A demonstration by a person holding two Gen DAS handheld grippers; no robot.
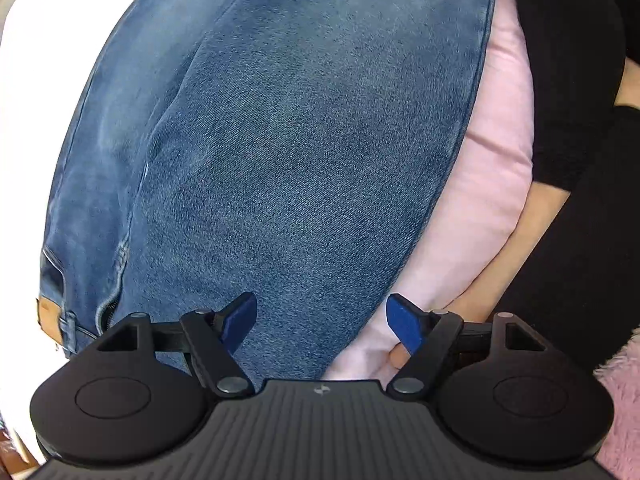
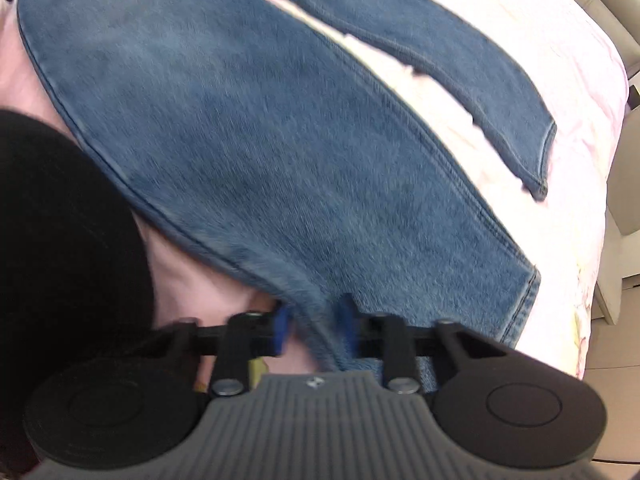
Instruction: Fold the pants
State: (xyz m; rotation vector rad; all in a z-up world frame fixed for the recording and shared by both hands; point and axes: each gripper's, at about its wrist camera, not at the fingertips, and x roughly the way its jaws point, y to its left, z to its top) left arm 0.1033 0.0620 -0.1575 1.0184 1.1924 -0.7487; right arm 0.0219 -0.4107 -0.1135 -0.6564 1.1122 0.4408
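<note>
The jeans (image 2: 248, 120) were spread on the bed (image 2: 552, 32), legs running away from the right gripper (image 2: 314, 326), which pinched a hem corner; the left gripper (image 1: 322, 322) was held spread over the waist end.

Bright daylight is washing out the bedsheet (image 1: 24, 128) left of the left gripper (image 1: 321, 322) to plain white. Fisheye distortion is bowing the jeans (image 2: 256, 136) outward at the edges. Motion blur is smearing the right gripper (image 2: 314, 326) and the denim ahead of its jaws.
</note>
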